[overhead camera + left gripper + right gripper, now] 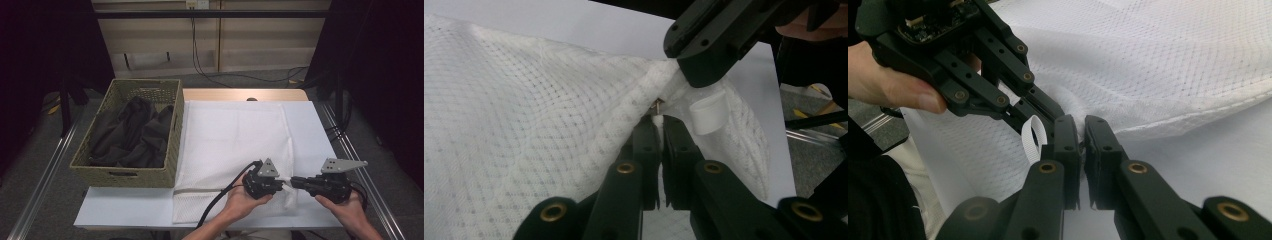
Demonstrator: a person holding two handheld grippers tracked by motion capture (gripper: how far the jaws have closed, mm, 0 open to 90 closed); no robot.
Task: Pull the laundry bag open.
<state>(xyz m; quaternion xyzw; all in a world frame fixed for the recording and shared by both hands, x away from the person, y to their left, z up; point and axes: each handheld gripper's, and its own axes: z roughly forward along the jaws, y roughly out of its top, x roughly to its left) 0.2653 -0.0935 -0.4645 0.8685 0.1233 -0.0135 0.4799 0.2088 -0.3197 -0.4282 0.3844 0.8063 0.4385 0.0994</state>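
A white mesh laundry bag (pixel 230 135) lies flat on the table. Both grippers meet at its near right corner. My left gripper (pixel 281 184) points right, and its jaws (pixel 658 122) are shut on the bag's edge just below a small metal zipper pull (pixel 655 105). Coming from the right, my right gripper (pixel 296 181) is shut on the same corner of fabric (pixel 1081 125). A white ribbon loop (pixel 1034 137) hangs between the two grippers. The bag's corner is lifted slightly off the table.
A woven basket (pixel 125 175) holding dark clothes (pixel 132 132) stands at the left, touching the bag's left edge. The white table (pixel 310 130) ends close to the right of my hands. Metal rails run along the floor on both sides.
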